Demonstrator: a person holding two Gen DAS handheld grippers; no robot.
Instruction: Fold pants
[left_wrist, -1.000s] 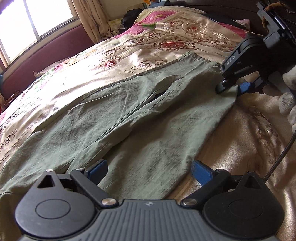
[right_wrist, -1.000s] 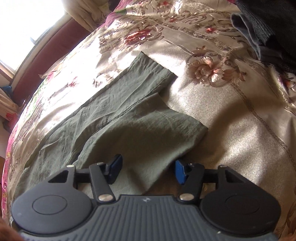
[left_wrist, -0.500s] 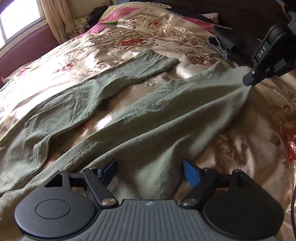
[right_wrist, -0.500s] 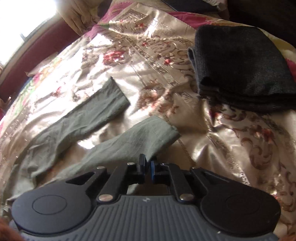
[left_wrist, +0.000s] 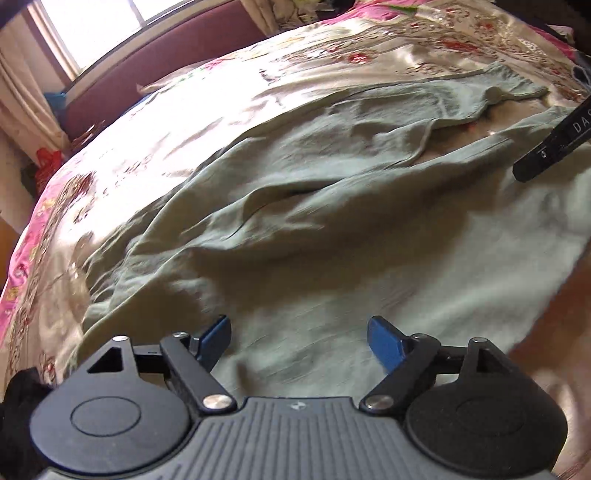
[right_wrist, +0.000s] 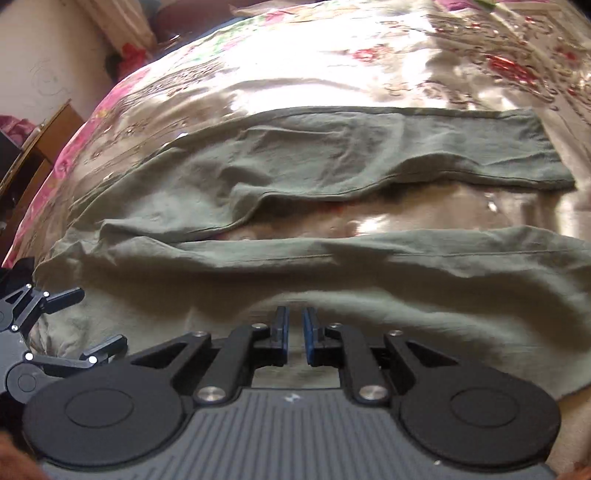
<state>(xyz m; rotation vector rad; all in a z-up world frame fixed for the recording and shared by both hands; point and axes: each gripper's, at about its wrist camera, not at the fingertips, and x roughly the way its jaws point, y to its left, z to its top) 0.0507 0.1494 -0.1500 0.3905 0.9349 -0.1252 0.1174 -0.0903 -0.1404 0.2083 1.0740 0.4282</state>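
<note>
Since before, our right hand-held gripper (right_wrist: 294, 334) drags the near leg of the pants (right_wrist: 332, 273) sideways, pinching it narrow; left hand-held gripper (left_wrist: 299, 332) gapes wide, ready.

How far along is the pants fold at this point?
Barely started. The green pants lie spread on the floral bedspread, both legs apart with bedspread showing between them, so no fold is made. The right gripper has its jaws nearly closed at the near leg's edge; the left gripper hovers open over the fabric. Every fold remains.
</note>
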